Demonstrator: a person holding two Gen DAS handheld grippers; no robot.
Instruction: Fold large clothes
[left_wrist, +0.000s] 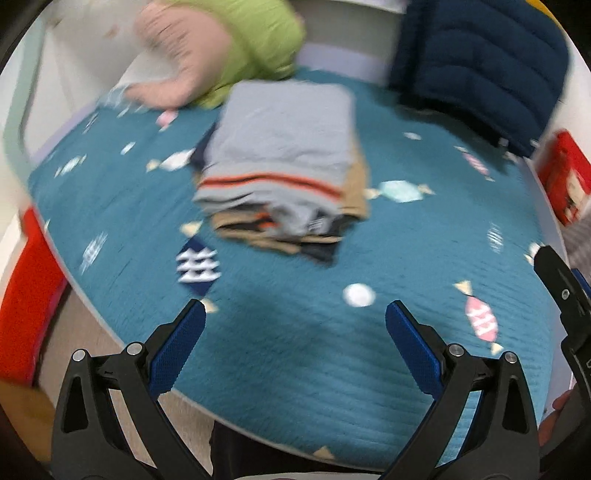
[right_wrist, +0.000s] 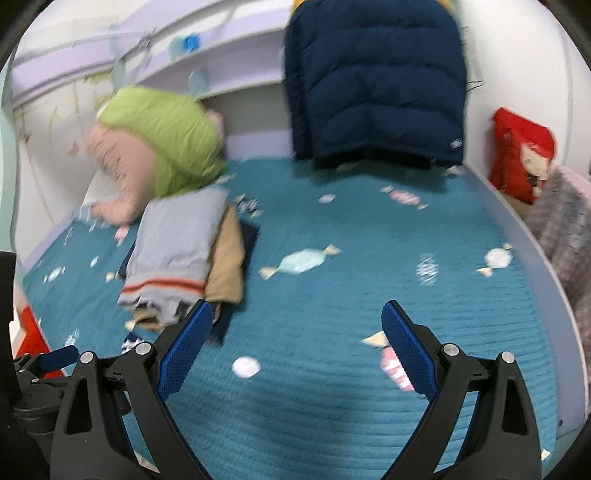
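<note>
I am holding both my left gripper (left_wrist: 295, 325) and right gripper (right_wrist: 297, 326) wide and empty; reaching carelessly risks toppling the folded pile (left_wrist: 280, 170) beside the far jacket (right_wrist: 376, 81).

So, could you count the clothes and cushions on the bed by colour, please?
Grey folded top, top of the pile: 1
Tan folded garment, under it: 1
Navy puffer jacket: 1
Green cushion: 1
Pink cushion: 1
Total: 5; lower dark layers of the pile are too blurred to count.
</note>
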